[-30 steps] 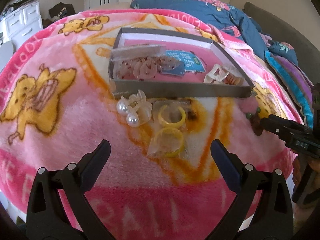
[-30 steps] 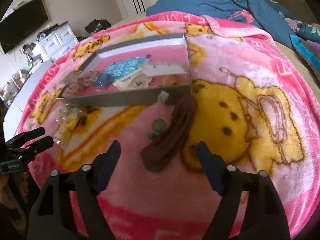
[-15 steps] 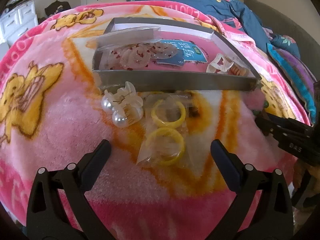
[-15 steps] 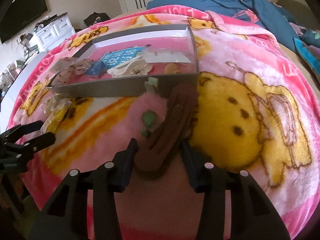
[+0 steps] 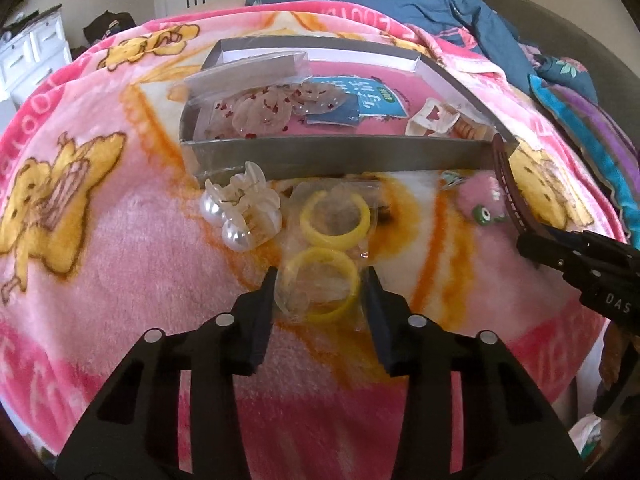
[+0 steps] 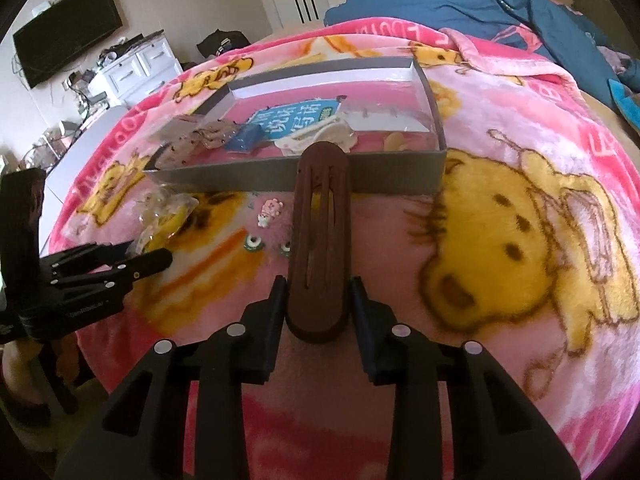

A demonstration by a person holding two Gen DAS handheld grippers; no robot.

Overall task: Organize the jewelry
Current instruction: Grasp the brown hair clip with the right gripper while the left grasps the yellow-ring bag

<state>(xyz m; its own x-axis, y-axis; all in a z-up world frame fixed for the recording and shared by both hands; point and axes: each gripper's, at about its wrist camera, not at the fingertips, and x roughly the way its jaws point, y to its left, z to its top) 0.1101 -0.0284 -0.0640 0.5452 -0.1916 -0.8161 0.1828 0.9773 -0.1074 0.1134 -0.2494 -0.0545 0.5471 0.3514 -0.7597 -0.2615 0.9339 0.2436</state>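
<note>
Across the bed lies a pink cartoon blanket, and on it sits the grey tray, already holding clips, a blue card and clear packets; just in front of its near wall, on the blanket, are the loose pieces not yet sorted. Beside the wall rests a pearl claw clip; next to it lies a clear packet of yellow rings; further right sit small green-eyed charms. Both hands are at the pick-up step; the left gripper is closing its jaws around the near end of the ring packet, the pads at the plastic's edges; the right gripper is closing on the near end of the brown hair clip, whose far end tilts up against the tray wall, pads pressed to its sides. Next, I judge, each piece must be lifted clear of the fleece, carried over the wall and released inside the tray; the slippery packet may slide or crumple, so a firm pinch comes first.
</note>
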